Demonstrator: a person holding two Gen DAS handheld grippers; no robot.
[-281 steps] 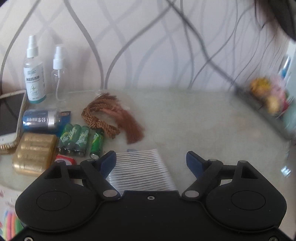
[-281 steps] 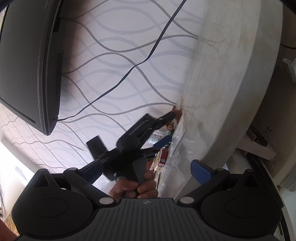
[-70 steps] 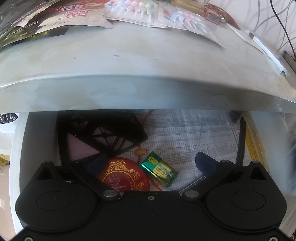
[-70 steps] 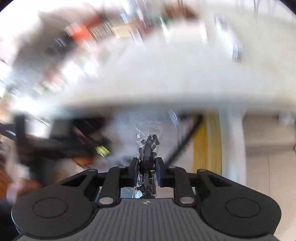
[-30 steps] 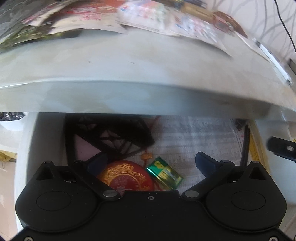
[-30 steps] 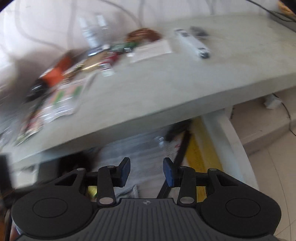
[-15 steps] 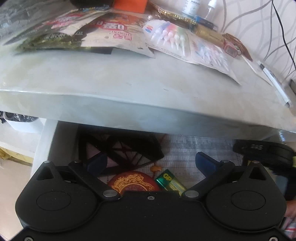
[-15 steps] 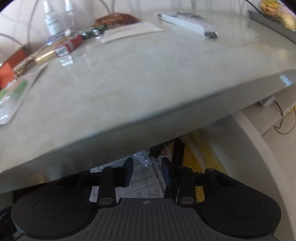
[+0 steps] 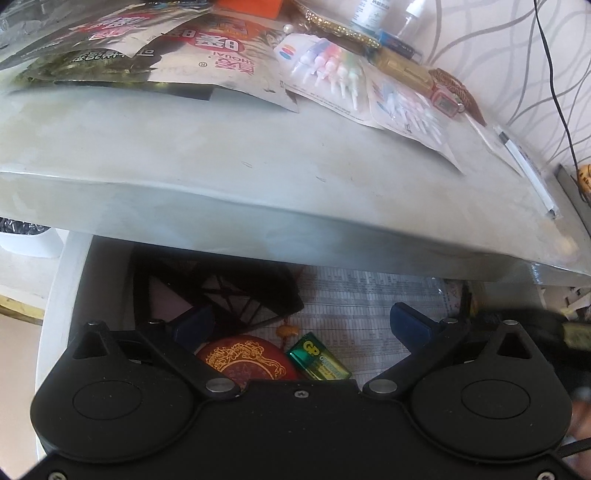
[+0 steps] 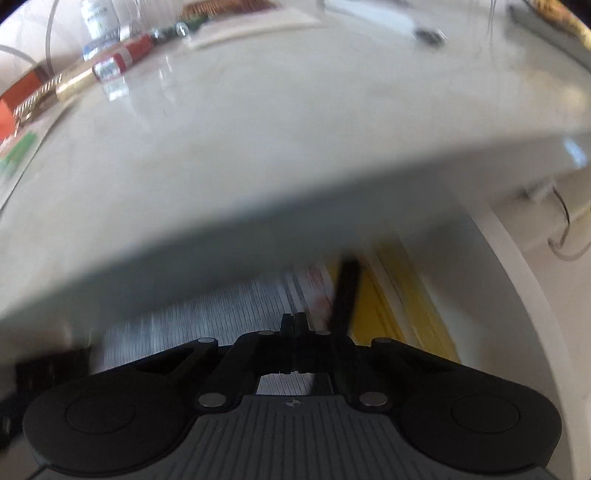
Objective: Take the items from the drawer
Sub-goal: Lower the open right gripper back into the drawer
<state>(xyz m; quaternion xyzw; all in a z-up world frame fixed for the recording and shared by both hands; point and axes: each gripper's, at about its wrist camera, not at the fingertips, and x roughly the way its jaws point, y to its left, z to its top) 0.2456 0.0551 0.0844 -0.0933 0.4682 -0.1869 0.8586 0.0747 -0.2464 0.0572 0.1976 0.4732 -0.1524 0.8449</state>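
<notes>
The drawer (image 9: 70, 280) was half hidden by the tabletop (image 9: 258, 177). A battery (image 9: 319, 360) lay at 6 o'clock between the widely spread left gripper (image 9: 301, 321) fingers. The right gripper (image 10: 294, 321) was pressed together on nothing, in a blurred view.

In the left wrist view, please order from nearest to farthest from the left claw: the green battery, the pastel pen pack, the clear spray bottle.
From the left claw:
1. Green battery, in the drawer, just under the claw.
2. Pastel pen pack, on the tabletop, middle.
3. Clear spray bottle, at the tabletop's back by the wall.

Both wrist views are aimed steeply down, close over the open drawer (image 9: 70, 280) beneath the tabletop (image 10: 258, 155), which is shared.
</notes>
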